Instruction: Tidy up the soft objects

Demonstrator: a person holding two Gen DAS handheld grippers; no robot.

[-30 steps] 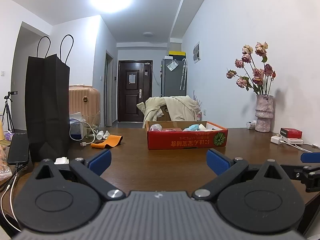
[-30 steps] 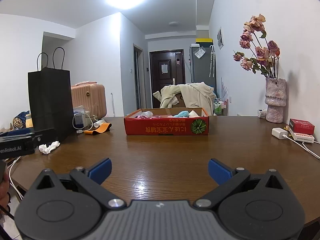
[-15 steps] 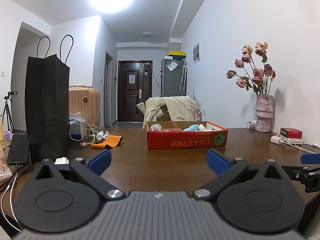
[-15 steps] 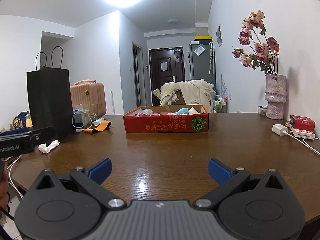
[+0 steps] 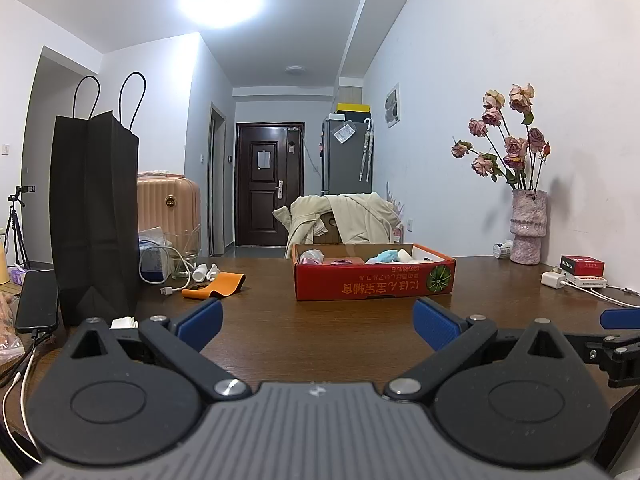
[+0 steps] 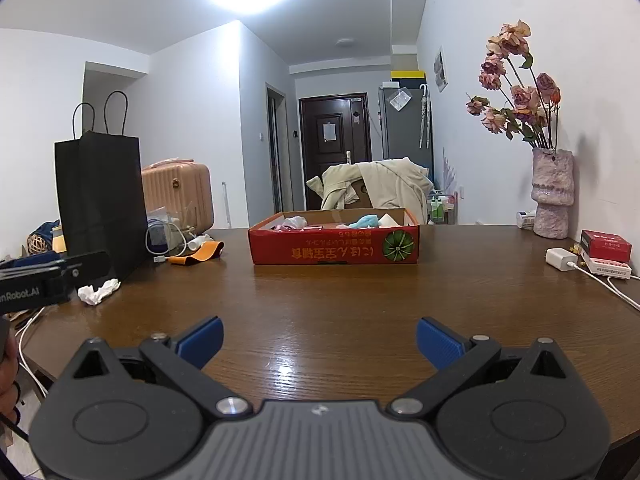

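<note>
A red cardboard box stands on the brown wooden table, holding soft items: a light blue one, a pink-white one and a white one. An orange band lies left of the box. A crumpled white tissue lies near the black bag. My left gripper is open and empty, low over the near table. My right gripper is open and empty, also well short of the box.
A tall black paper bag stands at the left with a phone, cables and a glass behind. A vase of dried roses, a red packet and a white charger sit at the right.
The right gripper has risen and tilted slightly, so the box sits lower in its view. The left gripper has barely moved. Both stay open.
</note>
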